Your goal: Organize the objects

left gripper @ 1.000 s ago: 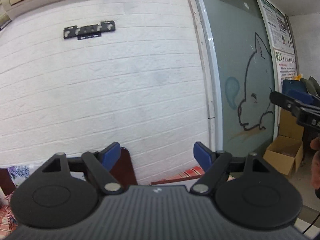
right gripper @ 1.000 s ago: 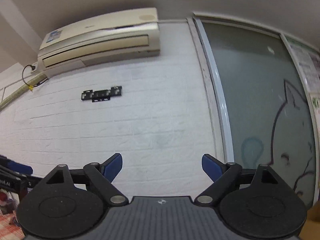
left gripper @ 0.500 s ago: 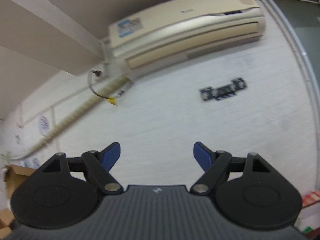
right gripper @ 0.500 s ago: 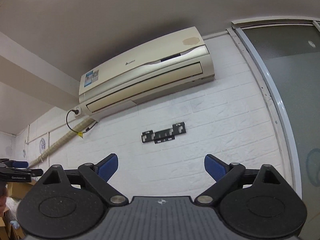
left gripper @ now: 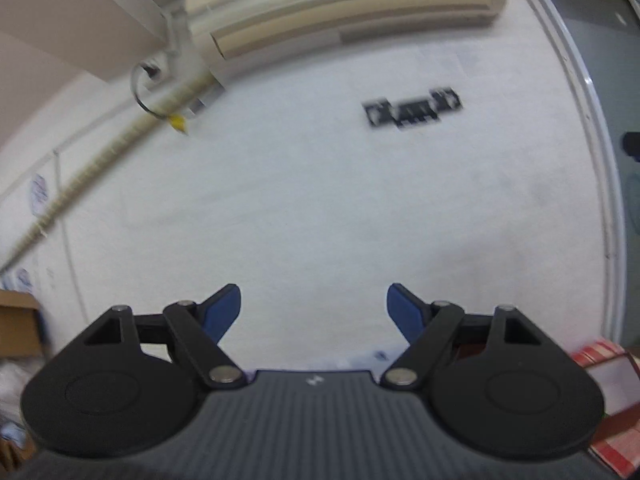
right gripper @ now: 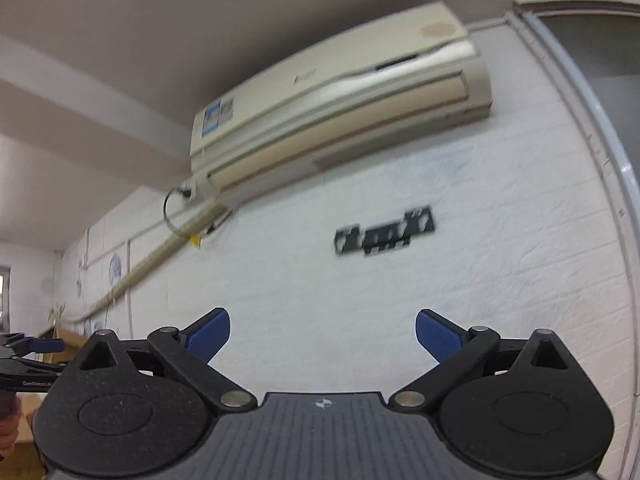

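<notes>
Both grippers are pointing at a white brick wall, holding nothing.

The left gripper (left gripper: 313, 312) is keeping its jaws wide apart with only air between the smooth blue pads (left gripper: 222, 312); the right gripper (right gripper: 323, 338) is spreading its jaws wider, also empty. Behind them, a black metal bracket (right gripper: 385, 231) is hanging on the rough painted wall (right gripper: 460, 280) under a long cream air conditioner (right gripper: 340, 92). No objects to organize are showing in either view.

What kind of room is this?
Probably a plain workroom or storeroom: a white-painted brick wall, a wall-mounted air conditioner, and a cardboard box against the wall.
</notes>
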Available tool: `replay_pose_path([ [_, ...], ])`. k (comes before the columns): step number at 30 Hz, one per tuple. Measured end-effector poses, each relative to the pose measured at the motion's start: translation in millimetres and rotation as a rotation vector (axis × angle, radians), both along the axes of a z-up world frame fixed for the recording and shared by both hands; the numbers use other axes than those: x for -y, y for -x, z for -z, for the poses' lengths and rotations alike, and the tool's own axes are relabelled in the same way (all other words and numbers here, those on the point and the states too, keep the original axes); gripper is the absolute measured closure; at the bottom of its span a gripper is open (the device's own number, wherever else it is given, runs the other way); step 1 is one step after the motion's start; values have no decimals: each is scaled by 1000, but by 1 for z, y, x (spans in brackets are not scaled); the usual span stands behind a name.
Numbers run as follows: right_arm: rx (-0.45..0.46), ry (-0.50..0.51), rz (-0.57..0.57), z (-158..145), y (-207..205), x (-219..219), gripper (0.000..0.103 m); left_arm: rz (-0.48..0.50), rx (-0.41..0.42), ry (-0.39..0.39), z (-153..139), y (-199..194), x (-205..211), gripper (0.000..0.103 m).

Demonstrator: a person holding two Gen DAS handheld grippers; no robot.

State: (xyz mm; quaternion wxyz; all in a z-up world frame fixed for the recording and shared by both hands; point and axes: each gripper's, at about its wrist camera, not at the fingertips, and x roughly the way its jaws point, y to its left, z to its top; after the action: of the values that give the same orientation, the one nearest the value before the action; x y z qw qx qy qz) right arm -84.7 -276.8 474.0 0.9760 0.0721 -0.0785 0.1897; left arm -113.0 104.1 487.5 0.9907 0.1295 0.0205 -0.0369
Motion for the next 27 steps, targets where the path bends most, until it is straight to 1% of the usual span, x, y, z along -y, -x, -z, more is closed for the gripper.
replay_pose_path([
  [2,-94,86,-50,40,-32,-22,8,84,-141,37,54,-37,15,21],
  [4,-209,174,-96,98,-66,-43,19,147,-287,71,110,-73,24,23],
  [5,-277,215,-116,130,-83,-51,21,164,-362,86,146,-91,32,27],
  [6,-349,253,-126,162,-100,-59,27,176,-440,103,173,-111,34,30],
  [7,-429,282,-134,199,-115,-67,35,185,-524,123,198,-133,37,37],
  [8,-501,305,-146,233,-128,-74,39,190,-608,143,223,-153,39,42],
  [9,-559,330,-155,264,-139,-81,46,195,-681,162,246,-172,42,45],
  [10,-601,358,-160,294,-147,-89,49,198,-737,175,266,-186,44,47],
  [11,-626,386,-160,320,-154,-98,49,197,-778,178,284,-201,48,48],
  [13,-659,432,-152,359,-170,-116,49,188,-832,177,316,-224,56,49],
  [15,-674,452,-151,382,-186,-129,49,195,-881,202,335,-248,63,50],
  [18,-681,448,-139,396,-210,-140,49,187,-937,252,358,-276,72,50],
  [21,-703,403,-139,405,-236,-140,43,189,-965,283,376,-292,80,51],
  [23,-704,375,-137,410,-246,-137,40,182,-974,282,384,-302,86,53],
  [24,-700,372,-128,412,-249,-136,34,174,-977,282,388,-308,89,53],
  [25,-700,371,-123,415,-254,-136,33,166,-981,283,392,-312,91,55],
  [26,-708,365,-133,416,-259,-135,32,161,-990,287,396,-316,92,58],
  [27,-721,355,-144,419,-262,-135,30,156,-1004,293,401,-320,93,61],
])
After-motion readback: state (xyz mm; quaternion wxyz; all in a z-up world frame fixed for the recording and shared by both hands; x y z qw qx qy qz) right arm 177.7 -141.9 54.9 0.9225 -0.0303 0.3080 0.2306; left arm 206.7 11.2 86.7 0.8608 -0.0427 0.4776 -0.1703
